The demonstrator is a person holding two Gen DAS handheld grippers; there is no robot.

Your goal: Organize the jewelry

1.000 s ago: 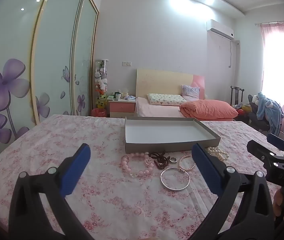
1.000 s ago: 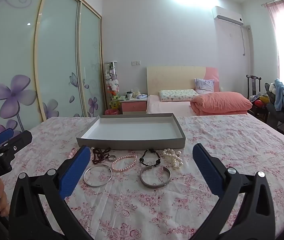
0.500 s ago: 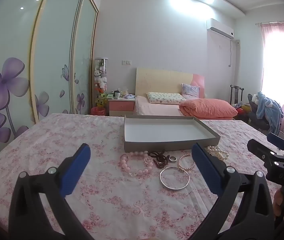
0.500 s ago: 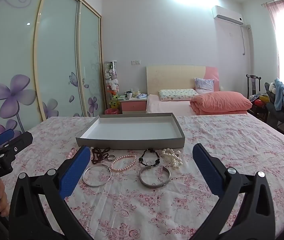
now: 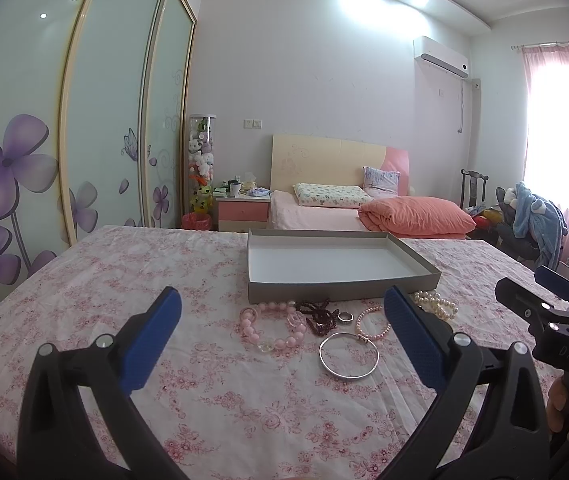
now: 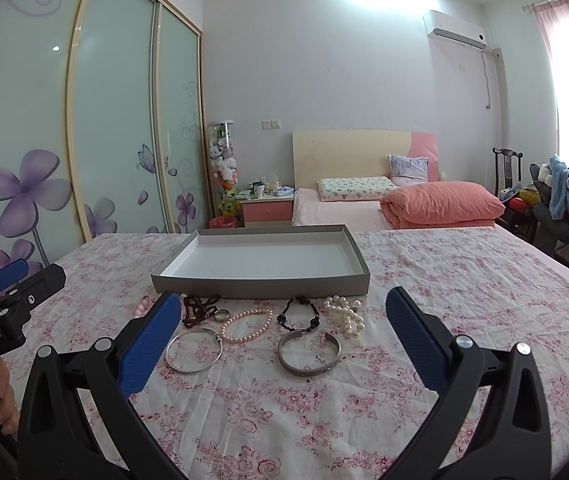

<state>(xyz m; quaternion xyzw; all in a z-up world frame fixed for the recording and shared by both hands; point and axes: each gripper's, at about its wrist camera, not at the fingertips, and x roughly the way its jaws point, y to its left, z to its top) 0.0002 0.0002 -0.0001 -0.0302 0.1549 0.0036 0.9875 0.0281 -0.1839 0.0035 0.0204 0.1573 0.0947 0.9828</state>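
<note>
Here both claws hang released above the floral cloth (image 6: pixel 444 280): the left gripper (image 5: pixel 280 328) and the right gripper (image 6: pixel 284 328) each hold nothing. Jewelry lies just before the grey tray (image 6: pixel 260 280): a silver bangle (image 6: pixel 193 350), a cuff (image 6: pixel 309 354), white pearls (image 6: pixel 344 314), pink beads (image 5: pixel 272 326), and what may be a ring (image 6: pixel 221 314).

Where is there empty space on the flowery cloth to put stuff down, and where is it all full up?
The gray tray is empty inside. The flowery cloth is bare to the tray's right, and also between the grippers and the silver bangle and open cuff. It is crowded just in front of the tray, where the white pearls, black bracelet and pink pearls lie.
</note>
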